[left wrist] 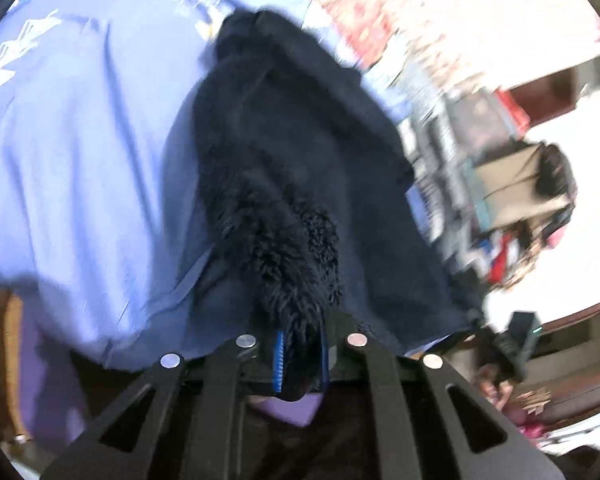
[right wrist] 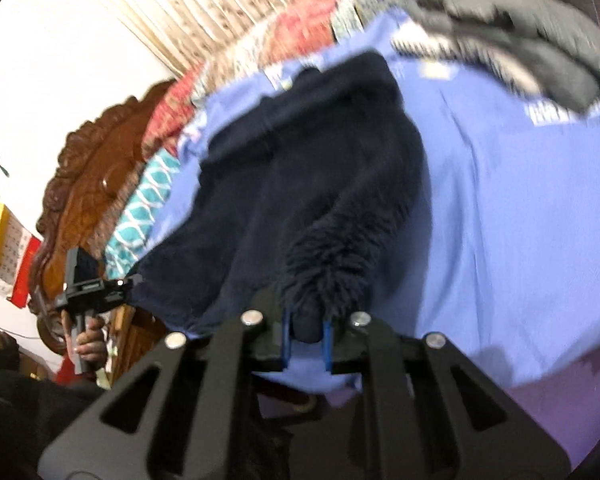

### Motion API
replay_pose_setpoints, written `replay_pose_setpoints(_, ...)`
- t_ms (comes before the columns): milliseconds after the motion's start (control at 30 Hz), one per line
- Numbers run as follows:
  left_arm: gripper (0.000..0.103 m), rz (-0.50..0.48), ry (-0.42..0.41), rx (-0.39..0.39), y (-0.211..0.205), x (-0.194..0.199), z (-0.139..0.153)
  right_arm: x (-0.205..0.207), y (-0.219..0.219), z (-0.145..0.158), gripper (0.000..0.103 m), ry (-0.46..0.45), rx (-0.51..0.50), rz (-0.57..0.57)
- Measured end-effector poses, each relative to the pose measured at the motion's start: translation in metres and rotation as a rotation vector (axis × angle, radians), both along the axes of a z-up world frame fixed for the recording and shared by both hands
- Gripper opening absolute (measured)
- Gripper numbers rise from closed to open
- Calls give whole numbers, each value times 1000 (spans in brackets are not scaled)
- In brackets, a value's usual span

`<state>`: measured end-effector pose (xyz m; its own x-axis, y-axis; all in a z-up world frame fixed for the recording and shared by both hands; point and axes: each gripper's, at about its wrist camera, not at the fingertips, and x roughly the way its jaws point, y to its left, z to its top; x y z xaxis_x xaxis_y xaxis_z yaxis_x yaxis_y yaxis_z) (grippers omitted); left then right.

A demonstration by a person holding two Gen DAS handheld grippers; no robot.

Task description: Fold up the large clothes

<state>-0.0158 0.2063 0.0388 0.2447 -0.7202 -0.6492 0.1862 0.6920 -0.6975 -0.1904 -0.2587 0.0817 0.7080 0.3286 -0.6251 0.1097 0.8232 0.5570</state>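
A dark navy fleece garment (left wrist: 300, 168) lies stretched over a bed covered with a blue sheet (left wrist: 80, 140). My left gripper (left wrist: 300, 354) is shut on a fluffy edge of the garment, pinched between its blue pads. The garment also shows in the right wrist view (right wrist: 300, 184). My right gripper (right wrist: 307, 338) is shut on another fluffy edge of it. The left gripper (right wrist: 96, 288) appears at the left of the right wrist view, held in a hand at the garment's far corner. The right gripper (left wrist: 516, 340) shows at the lower right of the left wrist view.
A carved wooden headboard (right wrist: 88, 184) stands at the left. Patterned red and teal bedding (right wrist: 156, 184) lies along the sheet's edge. Grey clothes (right wrist: 520, 48) are piled at the far right. Cluttered shelves (left wrist: 480, 140) stand by a white wall.
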Motion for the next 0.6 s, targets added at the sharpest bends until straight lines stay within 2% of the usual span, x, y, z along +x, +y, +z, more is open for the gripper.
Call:
replay_pose_setpoints(133, 35, 85, 27, -160, 14, 40, 21, 40, -20, 23, 11, -38, 60, -29)
replay_pose_setpoints(233, 35, 157, 90, -224, 11, 85, 22, 86, -50, 30, 11, -34, 140, -67)
replay_pose_setpoints(333, 35, 242, 160, -174, -4, 139, 13, 149, -67, 21, 11, 25, 117, -120)
replay_pose_setpoints(400, 43, 267, 223, -118, -17, 179, -3, 195, -81, -3, 12, 112, 117, -188)
replay_pose_setpoints(433, 44, 260, 240, -82, -21, 195, -11, 211, -87, -15, 20, 141, 91, -220)
replay_pose_setpoints(467, 45, 257, 260, -34, -25, 210, -19, 222, -90, -25, 37, 164, 69, -244)
replay_pose_setpoints(500, 45, 262, 297, 15, -28, 224, -30, 237, -98, -44, 42, 202, 71, -262)
replay_pose_setpoints(533, 45, 267, 330, 22, -26, 230, -38, 243, -105, -57, 42, 224, 102, -272)
replay_pose_setpoints(600, 45, 281, 398, -41, -17, 236, -43, 240, -117, -70, 44, 198, 214, -299)
